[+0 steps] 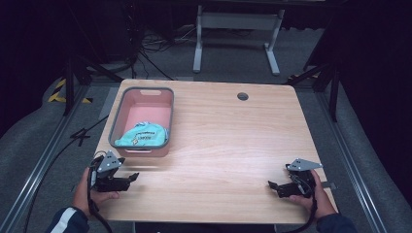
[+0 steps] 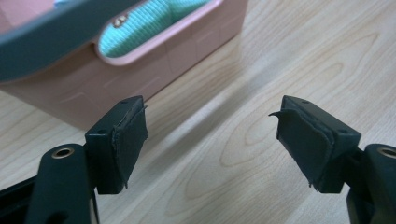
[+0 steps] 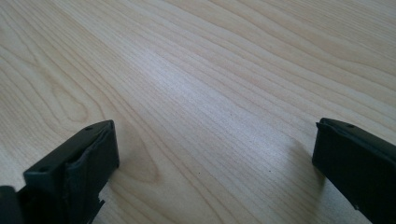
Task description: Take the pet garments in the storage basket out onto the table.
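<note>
I record a light wooden table point(image 1: 233, 141) carrying a pink rectangular plastic basket with a grey rim point(image 1: 142, 121) at its far left; the basket's long axis runs away from me toward the far edge. Inside it, bunched against the near wall, lies a turquoise knitted cloth with a small printed label point(image 1: 142, 136). The left gripper point(image 1: 127, 178) sits just short of the basket's near wall, so the cloth lies ahead of it and over the rim; the right gripper point(image 1: 273, 187) is well apart at the near right, which makes the left hand plainly the nearer of the 2. Both sets of jaws stand apart with nothing between them. I judge any reach for the cloth must first clear the rim. The left gripper view point(image 2: 212, 140) shows the cloth through the basket's handle slot, a detail the high view does not give; the right gripper view point(image 3: 212, 158) gives bare wood grain between its pads.
</note>
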`<state>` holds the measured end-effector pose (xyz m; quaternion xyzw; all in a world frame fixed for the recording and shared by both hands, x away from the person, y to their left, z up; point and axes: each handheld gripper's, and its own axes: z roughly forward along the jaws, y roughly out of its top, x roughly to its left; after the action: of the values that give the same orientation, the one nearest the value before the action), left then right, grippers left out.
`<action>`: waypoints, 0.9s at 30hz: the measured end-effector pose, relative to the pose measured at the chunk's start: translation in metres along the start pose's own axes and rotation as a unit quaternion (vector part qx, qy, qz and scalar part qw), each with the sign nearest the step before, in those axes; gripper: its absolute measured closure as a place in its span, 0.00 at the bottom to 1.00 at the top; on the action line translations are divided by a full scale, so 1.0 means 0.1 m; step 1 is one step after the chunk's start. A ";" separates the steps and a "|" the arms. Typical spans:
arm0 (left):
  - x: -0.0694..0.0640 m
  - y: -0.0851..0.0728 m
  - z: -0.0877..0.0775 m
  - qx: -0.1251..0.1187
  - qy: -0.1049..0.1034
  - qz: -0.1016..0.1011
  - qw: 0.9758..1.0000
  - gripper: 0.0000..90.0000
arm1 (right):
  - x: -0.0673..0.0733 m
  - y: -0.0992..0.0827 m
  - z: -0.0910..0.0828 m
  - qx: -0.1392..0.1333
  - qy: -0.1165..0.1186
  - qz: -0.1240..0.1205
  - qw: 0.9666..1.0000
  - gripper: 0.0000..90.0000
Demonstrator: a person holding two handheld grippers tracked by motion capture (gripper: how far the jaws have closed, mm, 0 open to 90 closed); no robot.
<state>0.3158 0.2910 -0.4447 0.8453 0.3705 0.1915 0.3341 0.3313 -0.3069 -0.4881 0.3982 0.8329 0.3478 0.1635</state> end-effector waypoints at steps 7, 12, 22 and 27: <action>0.00 0.13 -0.16 -0.009 0.013 -0.038 0.999 0.25 | 0.00 0.00 0.00 0.000 0.000 0.000 1.000 0.01; -0.01 0.20 -0.24 -0.016 0.029 -0.035 0.999 0.24 | 0.00 0.00 0.00 0.000 0.000 0.000 1.000 0.01; 0.04 0.36 -0.39 -0.041 0.045 -0.038 0.997 0.24 | 0.00 0.00 0.00 0.000 0.000 0.000 1.000 0.01; 0.06 0.49 -0.41 -0.037 0.059 -0.033 0.997 0.23 | 0.00 0.00 0.00 0.000 0.000 0.000 1.000 0.01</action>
<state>0.3208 0.2886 -0.3806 0.8069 0.4097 0.2435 0.3489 0.3313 -0.3069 -0.4881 0.3981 0.8329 0.3479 0.1634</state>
